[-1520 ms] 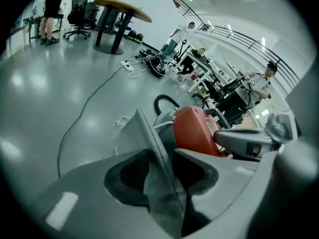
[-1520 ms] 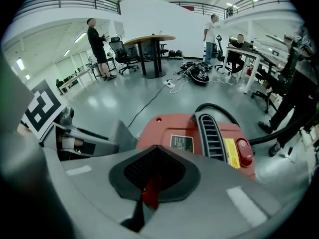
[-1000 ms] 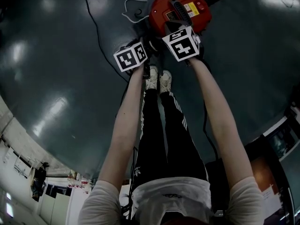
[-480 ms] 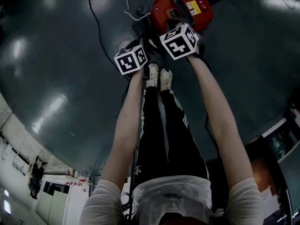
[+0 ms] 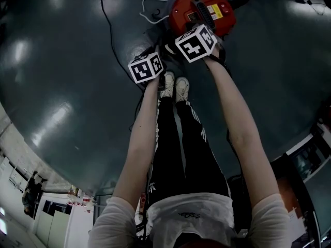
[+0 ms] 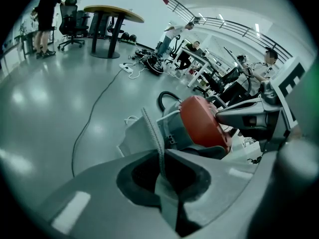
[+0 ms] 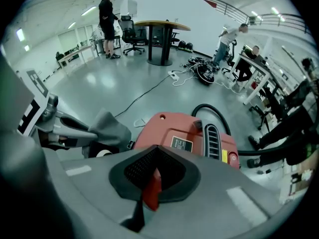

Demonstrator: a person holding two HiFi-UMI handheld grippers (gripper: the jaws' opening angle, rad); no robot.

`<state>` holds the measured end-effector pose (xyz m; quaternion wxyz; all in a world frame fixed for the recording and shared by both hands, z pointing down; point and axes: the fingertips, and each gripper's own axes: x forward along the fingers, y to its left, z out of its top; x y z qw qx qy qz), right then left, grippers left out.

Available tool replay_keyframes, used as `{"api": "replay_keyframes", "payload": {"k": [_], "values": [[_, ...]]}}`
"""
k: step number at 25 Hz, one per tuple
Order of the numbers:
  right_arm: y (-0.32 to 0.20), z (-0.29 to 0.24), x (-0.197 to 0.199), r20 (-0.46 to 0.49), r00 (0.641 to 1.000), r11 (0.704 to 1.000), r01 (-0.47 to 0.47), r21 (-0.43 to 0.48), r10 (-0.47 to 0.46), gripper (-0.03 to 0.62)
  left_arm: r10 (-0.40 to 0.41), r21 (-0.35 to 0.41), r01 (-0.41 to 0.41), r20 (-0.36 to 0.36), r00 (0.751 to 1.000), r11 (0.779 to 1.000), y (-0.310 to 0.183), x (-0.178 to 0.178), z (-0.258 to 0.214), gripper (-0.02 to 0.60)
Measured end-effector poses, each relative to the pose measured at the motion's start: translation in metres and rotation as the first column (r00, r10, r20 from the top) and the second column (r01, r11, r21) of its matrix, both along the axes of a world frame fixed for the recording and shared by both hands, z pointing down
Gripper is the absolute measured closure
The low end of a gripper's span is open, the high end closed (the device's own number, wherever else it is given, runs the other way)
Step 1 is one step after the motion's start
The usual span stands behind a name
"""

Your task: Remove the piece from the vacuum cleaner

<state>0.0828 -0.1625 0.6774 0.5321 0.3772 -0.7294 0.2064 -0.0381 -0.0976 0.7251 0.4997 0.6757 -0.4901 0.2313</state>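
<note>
The red vacuum cleaner (image 5: pixel 202 12) lies on the dark floor just beyond my shoes, and it also fills the middle of the right gripper view as a red body (image 7: pixel 187 136). A grey fabric piece (image 6: pixel 144 133) hangs out of the vacuum's near end (image 6: pixel 202 123). My left gripper (image 6: pixel 162 171) is shut on the edge of that grey piece. My right gripper (image 7: pixel 152 183) is shut on a red edge of the vacuum's casing. In the head view only the marker cubes show, left (image 5: pixel 146 67) and right (image 5: pixel 195 43), and they hide the jaws.
A black cable (image 5: pixel 111 40) and a white cord (image 5: pixel 150 9) trail over the floor left of the vacuum. A black hose (image 7: pixel 214 111) loops behind it. Farther off stand a round table (image 7: pixel 162 26), office chairs, a heap of cables (image 7: pixel 202 71) and several people.
Both marker cubes have shifted slightly, the right one a little up and left toward the vacuum. Both grips look unchanged.
</note>
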Motion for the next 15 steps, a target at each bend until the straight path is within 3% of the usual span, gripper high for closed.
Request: {"api": "replay_keyframes", "payload": {"k": [9,15], "values": [[-0.001,-0.002,-0.001,-0.021,0.999,0.999,0.040,0.036,-0.040,0.577,-0.029,0.008,0.029,-0.010,1.000,1.000,0.005,-0.003,-0.005,0.566],[0.000,-0.005,-0.002,-0.013,0.999,0.999,0.031,0.012,-0.030,0.579,-0.042,0.015,0.042,-0.013,0.999,0.999,0.008,-0.007,-0.011,0.566]]}}
